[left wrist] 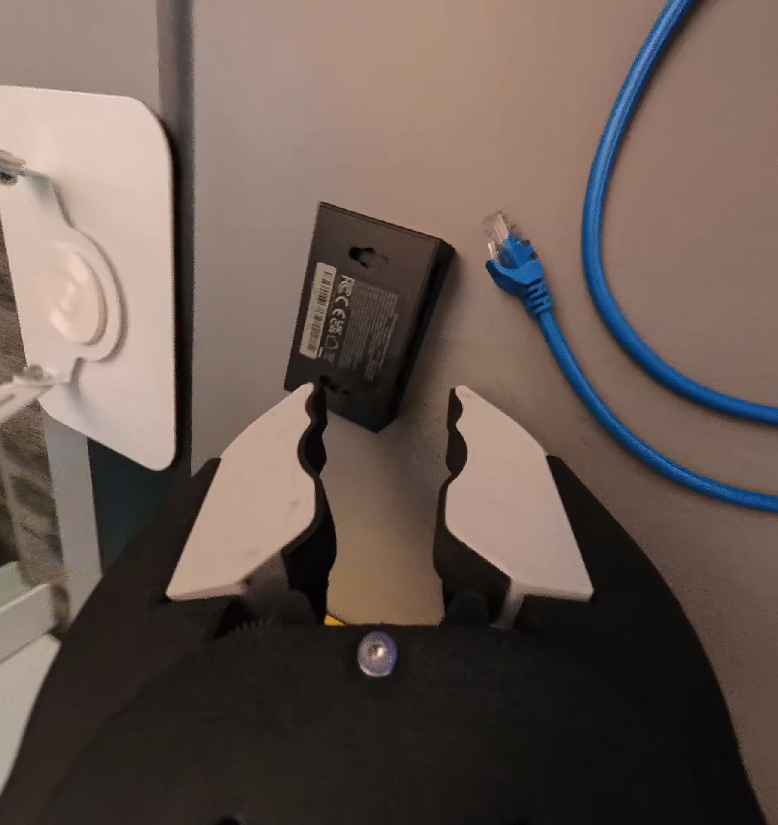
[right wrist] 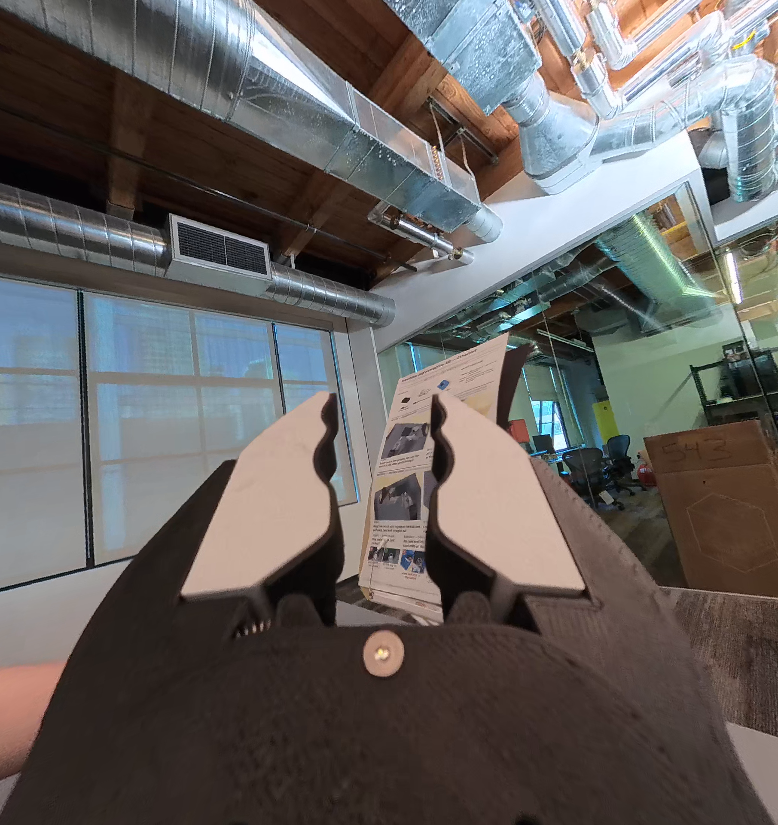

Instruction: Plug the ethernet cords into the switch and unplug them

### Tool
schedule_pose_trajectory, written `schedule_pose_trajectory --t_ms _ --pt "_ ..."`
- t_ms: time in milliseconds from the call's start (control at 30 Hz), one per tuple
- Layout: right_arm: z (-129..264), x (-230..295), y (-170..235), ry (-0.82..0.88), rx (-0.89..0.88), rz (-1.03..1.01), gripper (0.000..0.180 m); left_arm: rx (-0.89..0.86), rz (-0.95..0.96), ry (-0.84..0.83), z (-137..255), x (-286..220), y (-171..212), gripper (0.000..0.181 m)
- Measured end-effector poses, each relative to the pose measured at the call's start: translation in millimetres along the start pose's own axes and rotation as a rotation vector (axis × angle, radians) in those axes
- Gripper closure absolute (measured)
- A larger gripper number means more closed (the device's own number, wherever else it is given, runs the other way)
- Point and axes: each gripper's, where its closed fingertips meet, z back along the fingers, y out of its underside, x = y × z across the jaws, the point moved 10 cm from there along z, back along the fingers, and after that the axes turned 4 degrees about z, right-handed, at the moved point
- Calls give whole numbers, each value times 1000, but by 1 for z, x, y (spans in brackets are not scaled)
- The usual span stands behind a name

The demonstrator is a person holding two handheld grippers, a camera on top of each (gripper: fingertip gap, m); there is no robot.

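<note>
**Both grippers empty, switch at 12 o'clock of my left**

Switch [left wrist: 369, 317] lies label-side up on the grey table [left wrist: 489, 111]; it carries a barcode sticker and printed marks, too blurred to read. Its ports aren't visible. My left gripper [left wrist: 384, 390] has its jaws spread, the left fingertip overlapping the switch's near corner; contact unclear. The blue ethernet cord [left wrist: 601, 250] has its plug lying free at 1 o'clock, the loop cut off at the frame edge. My right gripper [right wrist: 382, 402] is parted, empty, aimed at a printed instruction sheet [right wrist: 405, 482].
</note>
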Motion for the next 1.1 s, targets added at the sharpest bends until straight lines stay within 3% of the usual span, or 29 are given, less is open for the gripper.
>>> schedule_pose_trajectory --t_ms 67,167,267,367,433,533,733,900,1100 --pt "4 -2 -5 8 -16 2 140 -93 84 -31 32 6 4 129" --pt "10 -4 -14 21 -35 21 140 -297 263 -188 109 18 33 131" --pt "15 -7 -22 37 -58 40 140 -363 513 -347 185 20 102 122" --pt "19 -10 -26 51 -75 47 141 -265 734 -463 218 6 184 117" --pt "20 -12 -27 56 -78 48 141 -242 805 -499 217 0 224 117" --pt "18 -13 -23 56 -65 43 141 -243 812 -504 198 -1 251 130" --pt "11 -7 -15 46 -23 63 141 -119 658 -497 161 38 254 131" --pt "7 -7 -8 42 4 69 141 -61 658 -286 132 71 256 139" --pt "4 -10 -3 38 23 53 141 47 586 -269 124 73 252 169"
